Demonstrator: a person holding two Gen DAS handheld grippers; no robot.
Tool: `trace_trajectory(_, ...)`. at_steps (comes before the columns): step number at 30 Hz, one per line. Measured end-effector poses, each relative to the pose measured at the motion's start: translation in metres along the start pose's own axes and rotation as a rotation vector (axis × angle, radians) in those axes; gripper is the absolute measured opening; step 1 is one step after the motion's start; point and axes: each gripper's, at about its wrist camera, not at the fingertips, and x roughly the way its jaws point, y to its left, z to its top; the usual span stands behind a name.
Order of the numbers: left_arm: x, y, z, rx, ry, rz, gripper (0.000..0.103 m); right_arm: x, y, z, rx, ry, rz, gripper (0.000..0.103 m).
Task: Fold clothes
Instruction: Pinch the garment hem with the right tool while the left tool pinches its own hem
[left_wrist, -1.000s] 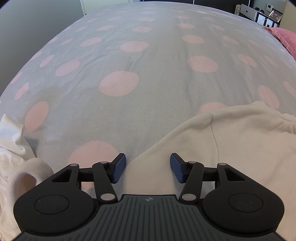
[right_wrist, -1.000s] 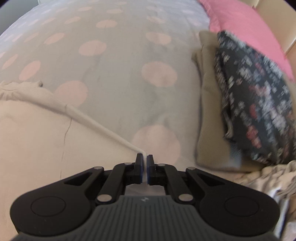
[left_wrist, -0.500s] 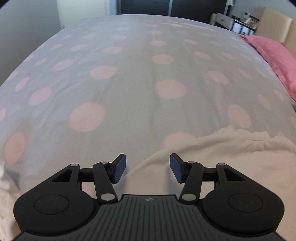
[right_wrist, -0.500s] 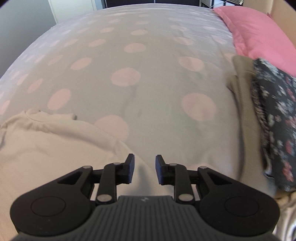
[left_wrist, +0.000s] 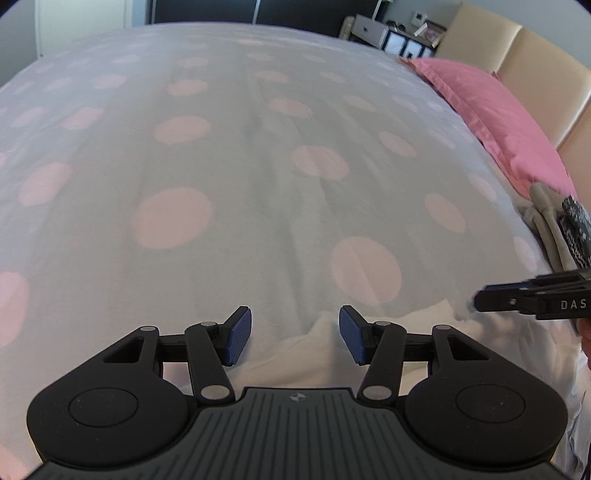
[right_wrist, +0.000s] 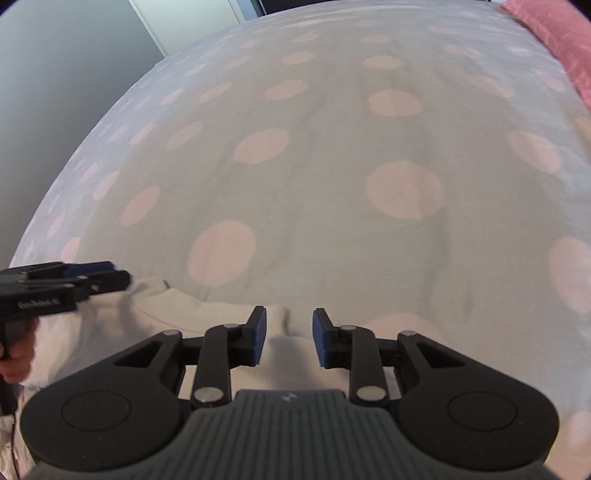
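Note:
A cream garment lies flat on the bed at the bottom of both views. My left gripper hangs open over its upper edge, with nothing between the blue pads. In the right wrist view the garment's neckline runs just ahead of my right gripper. Its jaws are opening and stand apart, with cloth below them but none pinched. Each gripper shows in the other's view: the right gripper at the right edge, the left gripper at the left edge, held by a hand.
A grey bedspread with pink dots fills most of both views. A pink pillow lies along the right by a beige headboard. A stack of folded clothes sits below the pillow. A wall stands beyond the bed's left edge.
The right gripper let go of the garment's edge and its jaws spread. Both views have tilted up and swung, so the garment sits lower and each gripper now sees the other.

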Motion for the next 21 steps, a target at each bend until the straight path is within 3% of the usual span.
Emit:
trace_trajectory(2, 0.012, -0.001, -0.002, -0.003, 0.044, -0.026, 0.046, 0.014, 0.003, 0.002, 0.005, 0.029, 0.022, 0.034)
trace_trajectory(4, 0.016, -0.003, -0.007, 0.014, 0.039, -0.035, 0.037, 0.027, 0.007, -0.001, -0.006, 0.057, 0.023, 0.032)
trace_trajectory(6, 0.016, -0.007, -0.011, 0.035, 0.025, -0.049, 0.024, 0.031, 0.010, -0.005, -0.036, 0.036, -0.006, 0.012)
trace_trajectory(8, 0.011, -0.012, -0.014, 0.058, -0.011, -0.053, 0.014, 0.029, 0.011, -0.007, -0.057, 0.008, -0.018, 0.006)
trace_trajectory(12, -0.013, -0.020, -0.018, 0.109, -0.171, -0.035, 0.012, 0.005, 0.007, -0.006, -0.083, -0.113, -0.003, 0.004)
trace_trajectory(15, -0.017, -0.024, -0.013, 0.113, -0.230, -0.012, 0.012, -0.006, 0.009, -0.002, -0.106, -0.176, -0.004, 0.003)
trace_trajectory(21, 0.000, -0.030, -0.008, 0.105, -0.170, 0.073, 0.015, 0.003, 0.008, 0.001, -0.098, -0.141, -0.043, 0.010)
